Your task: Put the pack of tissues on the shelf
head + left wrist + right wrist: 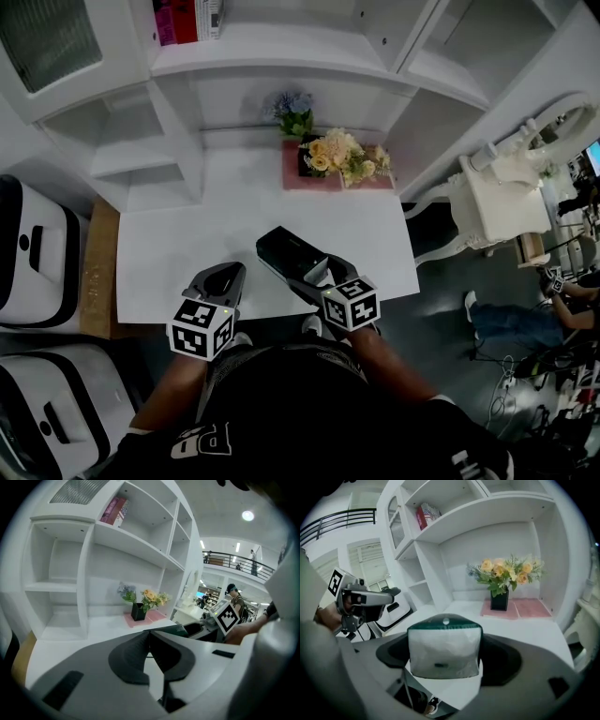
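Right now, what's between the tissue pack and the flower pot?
Head view: between tissue pack and flower pot, only bare desk and pink mat edge.

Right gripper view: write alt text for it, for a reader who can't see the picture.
The right gripper grips a pack of tissues, white with a dark green top, at the edge of a white desk. Behind stand a vase of flowers on a pink mat and white shelves.

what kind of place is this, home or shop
Probably a showroom or store display, not a home: white shelving and desk staged with a flower arrangement, and a large hall with a balcony railing beyond.
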Demonstrator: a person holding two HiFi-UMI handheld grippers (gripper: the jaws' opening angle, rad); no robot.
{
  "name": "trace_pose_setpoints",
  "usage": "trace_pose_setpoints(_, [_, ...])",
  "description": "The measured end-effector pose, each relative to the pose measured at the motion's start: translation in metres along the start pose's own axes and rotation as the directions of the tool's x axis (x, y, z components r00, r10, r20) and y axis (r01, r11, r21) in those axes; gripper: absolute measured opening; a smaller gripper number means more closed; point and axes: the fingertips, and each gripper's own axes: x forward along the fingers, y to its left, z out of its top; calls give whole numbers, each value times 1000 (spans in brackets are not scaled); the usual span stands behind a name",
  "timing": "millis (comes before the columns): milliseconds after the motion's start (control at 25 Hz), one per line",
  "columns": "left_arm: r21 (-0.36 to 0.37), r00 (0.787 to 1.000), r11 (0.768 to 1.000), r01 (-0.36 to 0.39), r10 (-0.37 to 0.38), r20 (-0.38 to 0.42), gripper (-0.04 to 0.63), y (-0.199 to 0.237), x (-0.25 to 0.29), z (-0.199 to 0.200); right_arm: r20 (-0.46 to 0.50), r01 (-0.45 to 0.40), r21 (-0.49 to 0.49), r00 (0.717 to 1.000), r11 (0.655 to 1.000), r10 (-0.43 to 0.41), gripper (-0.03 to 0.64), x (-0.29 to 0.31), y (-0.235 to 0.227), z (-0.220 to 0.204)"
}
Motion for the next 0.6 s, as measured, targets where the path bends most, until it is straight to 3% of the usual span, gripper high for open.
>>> trace_pose_setpoints(600, [38,993,999,-8,4,118,17,4,-14,50,218,-3,6,976,1000,1,439,-49,9,83])
